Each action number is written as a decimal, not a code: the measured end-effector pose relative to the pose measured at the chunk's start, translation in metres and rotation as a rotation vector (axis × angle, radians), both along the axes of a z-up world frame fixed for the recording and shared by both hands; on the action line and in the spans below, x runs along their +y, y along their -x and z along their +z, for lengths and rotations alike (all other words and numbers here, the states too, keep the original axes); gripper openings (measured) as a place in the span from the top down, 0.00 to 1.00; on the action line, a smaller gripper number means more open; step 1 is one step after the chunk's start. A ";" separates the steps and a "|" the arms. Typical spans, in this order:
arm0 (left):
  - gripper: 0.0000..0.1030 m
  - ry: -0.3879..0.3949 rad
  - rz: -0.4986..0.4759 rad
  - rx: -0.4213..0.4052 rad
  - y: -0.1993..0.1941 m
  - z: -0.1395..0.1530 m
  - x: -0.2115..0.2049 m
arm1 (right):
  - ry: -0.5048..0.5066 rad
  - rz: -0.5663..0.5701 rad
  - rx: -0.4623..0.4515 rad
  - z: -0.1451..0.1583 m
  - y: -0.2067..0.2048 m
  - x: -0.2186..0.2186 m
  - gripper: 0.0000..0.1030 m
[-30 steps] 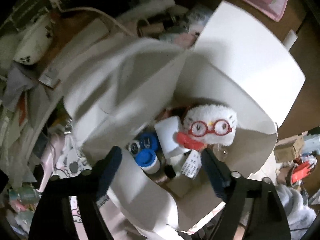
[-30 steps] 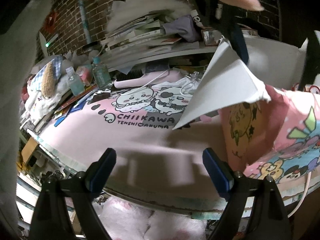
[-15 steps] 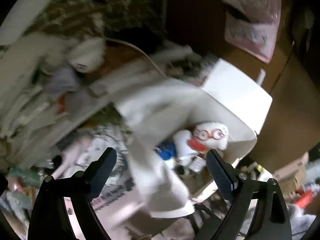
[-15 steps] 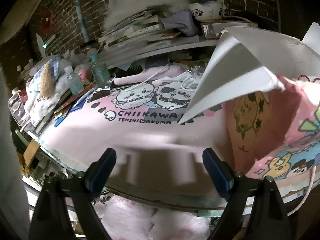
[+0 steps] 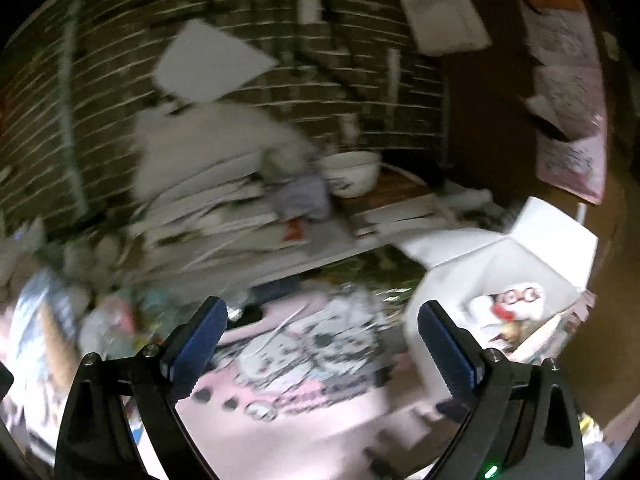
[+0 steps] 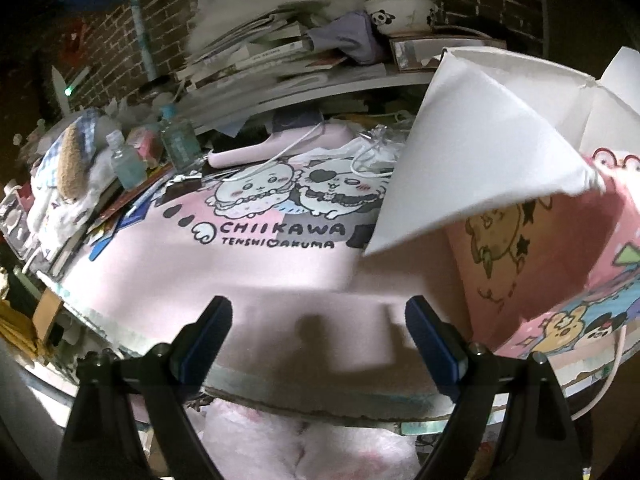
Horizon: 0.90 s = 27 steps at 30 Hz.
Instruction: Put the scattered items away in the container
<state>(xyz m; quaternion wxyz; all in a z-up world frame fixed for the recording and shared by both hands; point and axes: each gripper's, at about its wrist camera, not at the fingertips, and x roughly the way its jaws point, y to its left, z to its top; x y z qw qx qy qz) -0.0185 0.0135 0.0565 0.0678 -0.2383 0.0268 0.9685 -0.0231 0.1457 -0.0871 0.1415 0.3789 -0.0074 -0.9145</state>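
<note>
The white cardboard box (image 5: 500,256) with raised flaps stands at the right in the blurred left wrist view, a white plush with red glasses (image 5: 516,300) inside it. My left gripper (image 5: 322,332) is to the left of the box over the pink cartoon mat (image 5: 312,384); its jaws are opening and nothing is between them. In the right wrist view the box (image 6: 480,148), pink and printed outside, rises at the right. My right gripper (image 6: 320,328) hangs open and empty over the mat's near edge (image 6: 248,276).
Clear bottles (image 6: 176,140), a brown plush (image 6: 74,164) and a pink flat device (image 6: 280,144) with white cable lie at the mat's back and left. Stacked books (image 6: 272,56) and a panda bowl (image 6: 400,14) sit on a shelf before a brick wall.
The left gripper swung away from above the open box to the left and tilted up, so the box now sits at the right; its jaws widened. The right gripper kept still.
</note>
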 end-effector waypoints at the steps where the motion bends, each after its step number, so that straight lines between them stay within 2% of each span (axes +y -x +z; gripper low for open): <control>1: 0.07 -0.013 0.032 -0.006 -0.003 -0.004 -0.009 | -0.003 -0.006 -0.001 0.002 0.000 -0.002 0.16; 5: 0.07 -0.050 0.132 -0.038 -0.013 -0.018 -0.042 | -0.015 -0.032 0.022 0.013 -0.004 -0.009 0.14; 7: 0.07 -0.043 0.185 -0.056 -0.018 -0.025 -0.056 | -0.016 -0.036 0.040 0.020 -0.008 -0.014 0.02; 12: 0.07 -0.018 0.298 -0.091 -0.031 -0.036 -0.080 | -0.037 -0.022 0.101 0.041 -0.020 -0.031 0.01; 17: 0.07 0.017 0.323 -0.100 -0.036 -0.041 -0.081 | -0.111 -0.043 0.161 0.059 -0.027 -0.043 0.01; 27: 0.07 0.043 0.301 -0.170 -0.027 -0.055 -0.069 | -0.141 -0.063 0.151 0.074 -0.028 -0.035 0.01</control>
